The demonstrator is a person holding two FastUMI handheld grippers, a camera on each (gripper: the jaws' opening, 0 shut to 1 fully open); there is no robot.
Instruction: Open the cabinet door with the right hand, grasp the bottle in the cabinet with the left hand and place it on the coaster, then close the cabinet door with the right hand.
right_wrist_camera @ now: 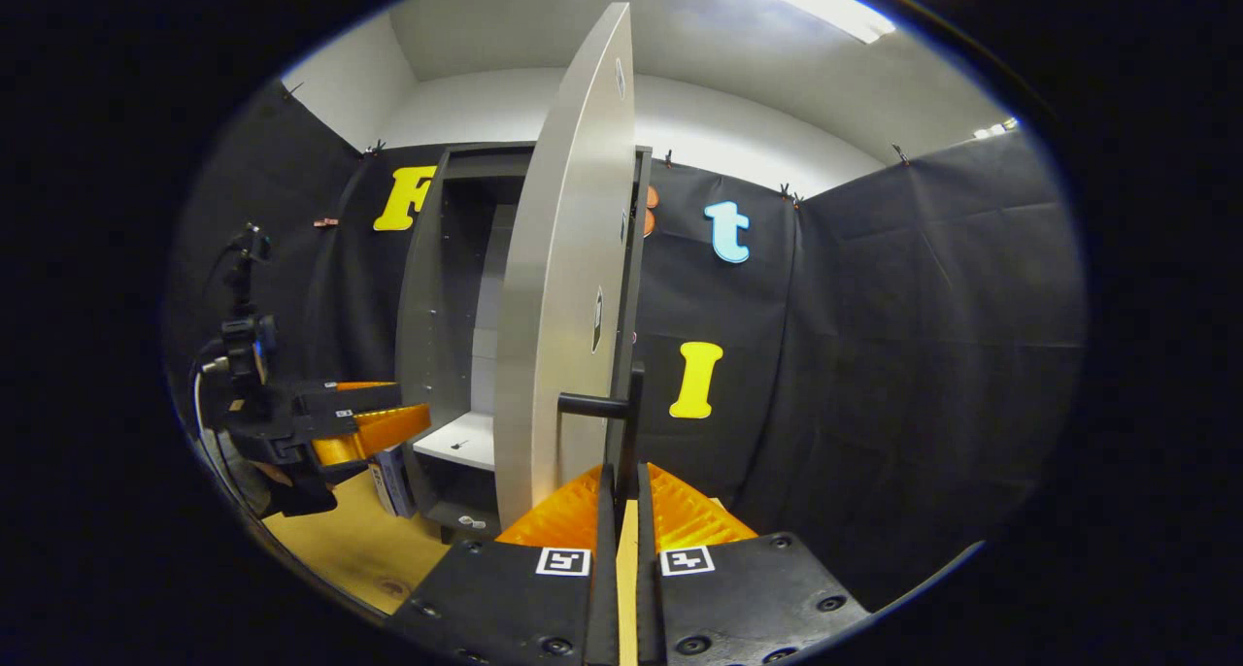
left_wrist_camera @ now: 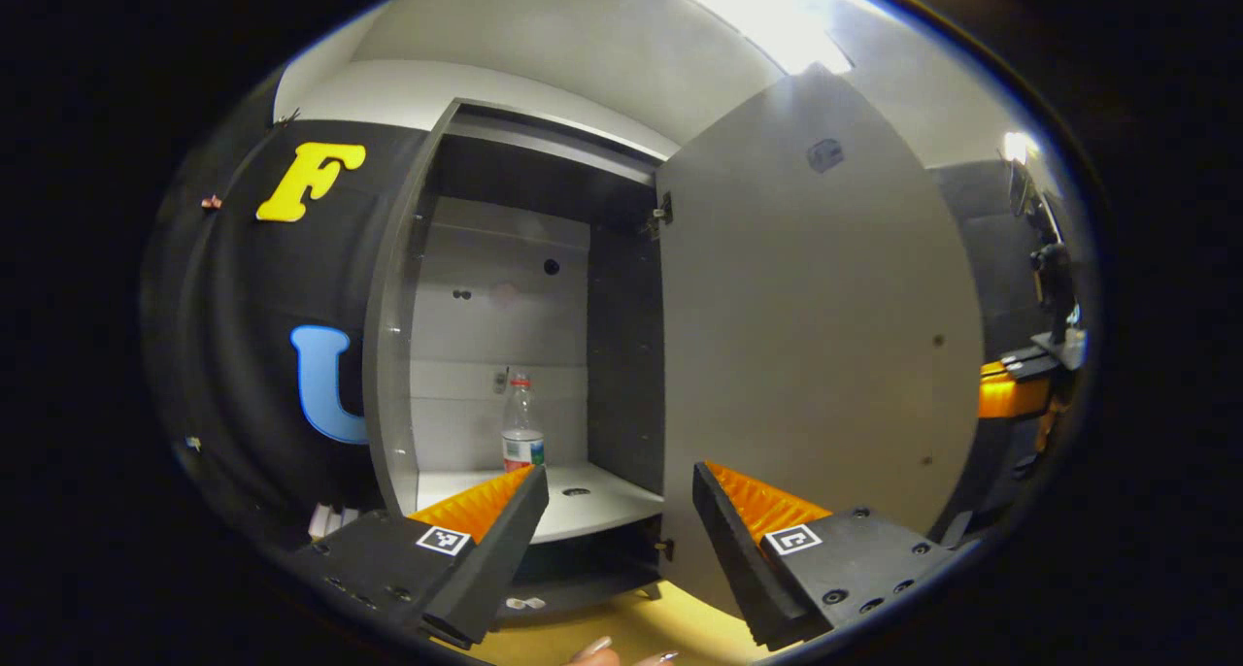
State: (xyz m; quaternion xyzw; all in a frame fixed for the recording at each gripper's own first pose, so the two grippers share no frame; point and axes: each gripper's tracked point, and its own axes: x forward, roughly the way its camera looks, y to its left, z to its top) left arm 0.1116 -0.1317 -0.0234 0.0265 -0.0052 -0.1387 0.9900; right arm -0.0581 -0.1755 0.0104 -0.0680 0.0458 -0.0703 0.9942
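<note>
Clear plastic bottle (left_wrist_camera: 521, 423) with a red cap and a pale label is standing upright on the white shelf (left_wrist_camera: 592, 499) inside the tall grey cabinet (left_wrist_camera: 427, 287), close to the back wall and left of the shelf's middle. In the left gripper view it is sitting dead ahead and a little to the left, just above the tip of the left finger, so the left gripper (left_wrist_camera: 617, 506) is facing it with its long axis vertical and across the line of approach. That gripper is hanging released, jaws spread wide, well short of the shelf, and it is plainly the nearer of the two to the bottle. My judgement: the reach needs to go forward and slightly left, with the fingers passing either side of the body below the neck.

Further right, the flat grey cabinet door (left_wrist_camera: 816, 346) is standing swung open. In the right gripper view the right gripper (right_wrist_camera: 626, 491) is looking clenched around the dark bar handle (right_wrist_camera: 621, 418) on the door's edge, fingers nearly together with the bar running down between them
</note>
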